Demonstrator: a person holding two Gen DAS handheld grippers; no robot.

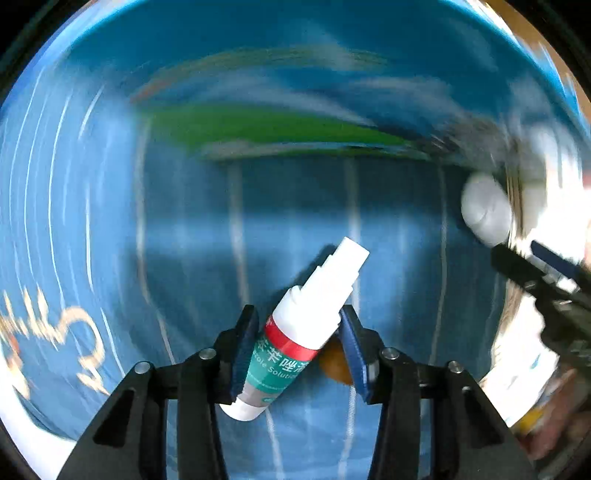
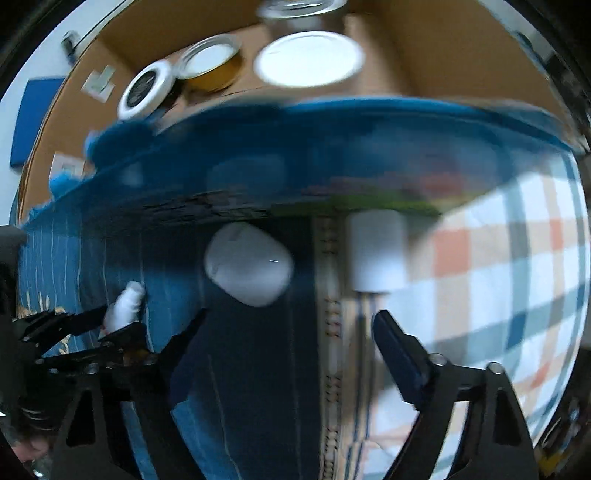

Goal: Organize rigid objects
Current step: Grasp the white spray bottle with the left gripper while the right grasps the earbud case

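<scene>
My left gripper (image 1: 297, 325) is shut on a white spray bottle (image 1: 295, 332) with a green and red label, held tilted above a blue cloth (image 1: 184, 221). A small brown object (image 1: 334, 365) shows behind the bottle. The bottle's white tip also shows in the right wrist view (image 2: 125, 302), where the left gripper (image 2: 110, 325) is at the lower left. My right gripper (image 2: 291, 325) is open and empty, above the cloth. Just ahead of it lie a white rounded case (image 2: 248, 264) and a white rectangular block (image 2: 376, 251). The case also shows in the left wrist view (image 1: 485, 208).
A cardboard box (image 2: 406, 66) beyond the cloth holds a black-faced round tin (image 2: 146, 88), a gold tin (image 2: 214, 64), a white lid (image 2: 310, 59) and a glass jar (image 2: 299, 11). A checked cloth (image 2: 498, 266) lies at the right. Both views are motion-blurred.
</scene>
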